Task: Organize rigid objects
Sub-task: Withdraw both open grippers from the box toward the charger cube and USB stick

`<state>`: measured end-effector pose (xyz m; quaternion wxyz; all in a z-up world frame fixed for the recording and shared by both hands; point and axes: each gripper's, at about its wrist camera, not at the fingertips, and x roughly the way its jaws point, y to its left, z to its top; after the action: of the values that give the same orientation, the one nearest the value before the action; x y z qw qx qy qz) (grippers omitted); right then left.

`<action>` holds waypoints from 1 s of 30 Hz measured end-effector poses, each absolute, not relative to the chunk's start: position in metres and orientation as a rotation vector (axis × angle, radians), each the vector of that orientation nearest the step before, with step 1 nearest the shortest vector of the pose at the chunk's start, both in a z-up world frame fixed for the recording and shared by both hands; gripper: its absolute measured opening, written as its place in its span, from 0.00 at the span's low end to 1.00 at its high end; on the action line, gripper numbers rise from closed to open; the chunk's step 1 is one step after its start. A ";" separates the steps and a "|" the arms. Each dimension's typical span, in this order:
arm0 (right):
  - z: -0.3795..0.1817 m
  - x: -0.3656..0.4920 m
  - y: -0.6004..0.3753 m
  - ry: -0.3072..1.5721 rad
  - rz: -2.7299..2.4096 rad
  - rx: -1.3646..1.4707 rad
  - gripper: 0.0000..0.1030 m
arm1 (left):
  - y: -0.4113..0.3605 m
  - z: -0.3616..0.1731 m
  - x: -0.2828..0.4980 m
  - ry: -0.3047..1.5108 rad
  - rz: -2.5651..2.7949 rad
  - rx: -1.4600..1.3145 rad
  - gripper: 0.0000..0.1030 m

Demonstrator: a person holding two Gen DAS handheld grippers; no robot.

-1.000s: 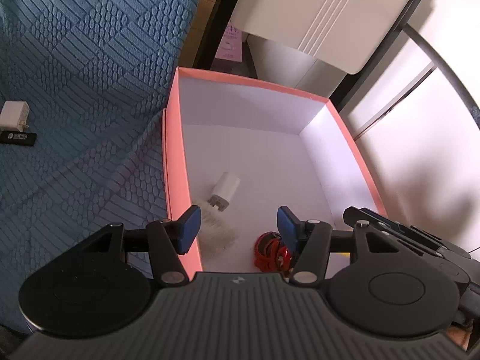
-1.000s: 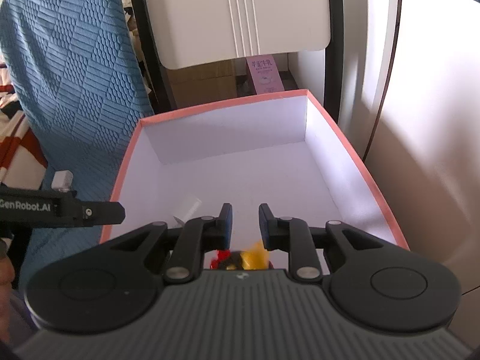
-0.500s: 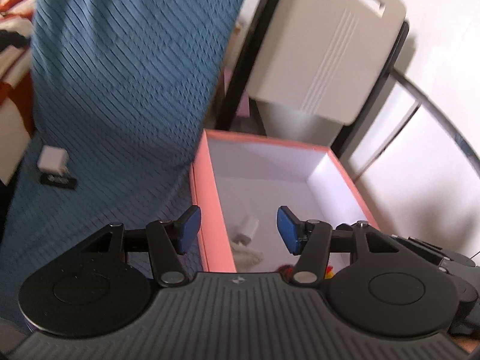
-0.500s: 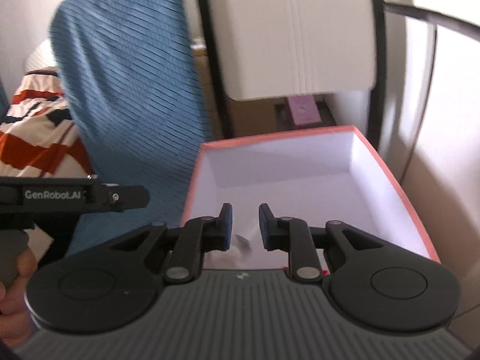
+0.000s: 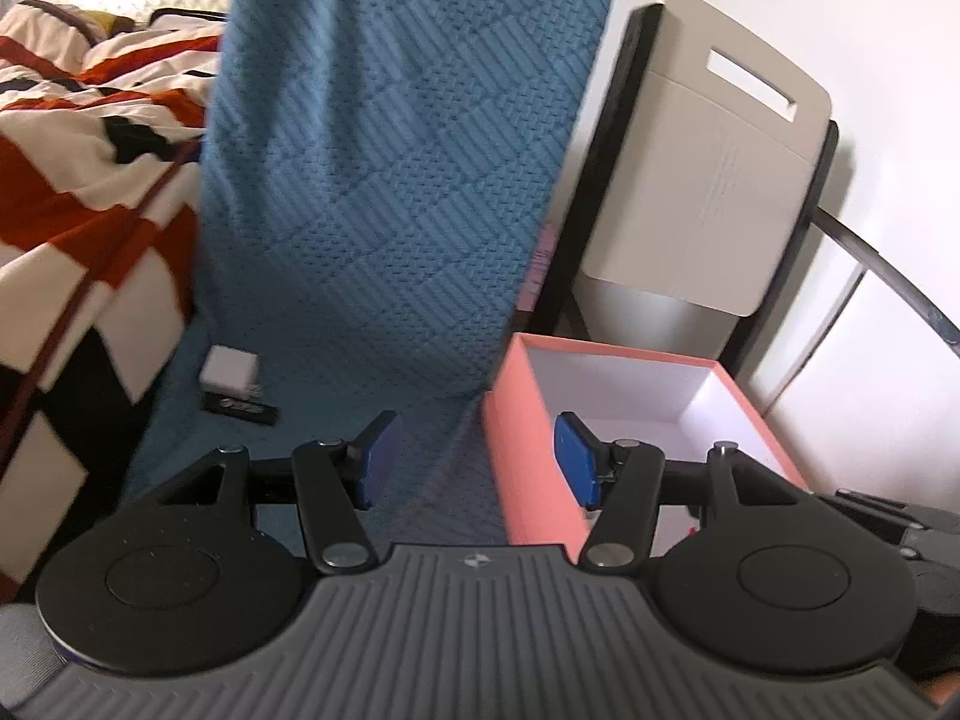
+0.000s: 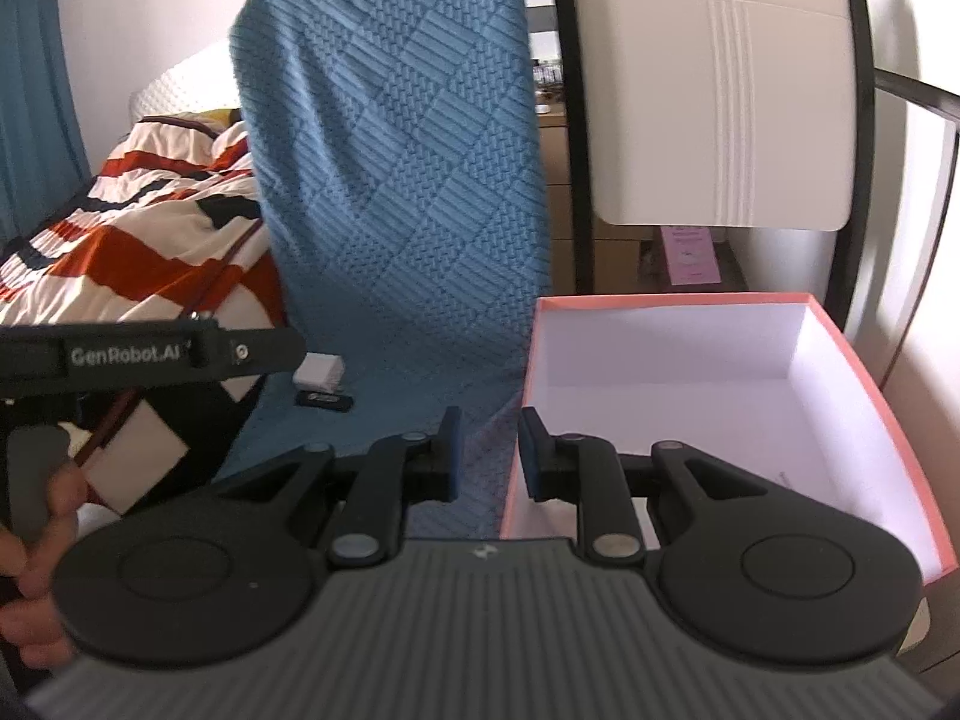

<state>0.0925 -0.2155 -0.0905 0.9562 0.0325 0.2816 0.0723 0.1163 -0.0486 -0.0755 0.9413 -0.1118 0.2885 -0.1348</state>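
The pink box (image 6: 864, 396) sits low on the right, its long axis running away from both cameras toward the white chair back (image 6: 720, 90); its open top faces up. On the blue textured cover (image 5: 390, 180) to the left lie a white charger (image 5: 230, 371) and, touching its near side, a black stick (image 5: 240, 409) lying crosswise — long axis left to right. Left gripper (image 5: 477, 462) stands wide open and empty, its blue pads straddling the box's near corner; right gripper (image 6: 486, 453) shows a narrow gap between its fingers, nothing held. Compared with a second ago, both cameras have lifted and tipped up — the box's floor, with the small charger and red toy seen in it then, is now hidden in the left view. Only the right view shows the box's white floor, bare where visible, plus the left tool (image 6: 150, 351) in the person's hand (image 6: 36, 570). The striped bedding (image 5: 72, 150) fills the left side.
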 end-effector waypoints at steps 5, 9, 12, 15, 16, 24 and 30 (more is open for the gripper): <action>-0.093 0.081 -0.191 0.563 0.187 0.055 0.23 | -0.022 -0.082 0.104 0.595 -0.243 -0.245 0.61; -0.096 0.074 -0.178 0.567 0.211 0.076 0.23 | -0.009 -0.085 0.094 0.591 -0.229 -0.231 0.61; -0.099 0.072 -0.169 0.577 0.223 0.092 0.23 | 0.000 -0.087 0.086 0.589 -0.222 -0.240 0.61; -0.102 0.069 -0.157 0.587 0.232 0.079 0.23 | 0.008 -0.087 0.081 0.588 -0.220 -0.246 0.61; -0.103 0.067 -0.154 0.591 0.238 0.076 0.23 | 0.011 -0.087 0.079 0.586 -0.213 -0.244 0.61; -0.117 0.059 -0.137 0.637 0.247 0.065 0.23 | 0.032 -0.103 0.068 0.606 -0.165 -0.242 0.61; -0.131 0.069 -0.132 0.655 0.239 0.061 0.23 | 0.042 -0.123 0.080 0.621 -0.150 -0.230 0.61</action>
<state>0.0690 -0.1320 -0.1306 0.9393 0.0300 0.3211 0.1168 0.0802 0.0418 -0.1233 0.9429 -0.1130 0.3045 -0.0735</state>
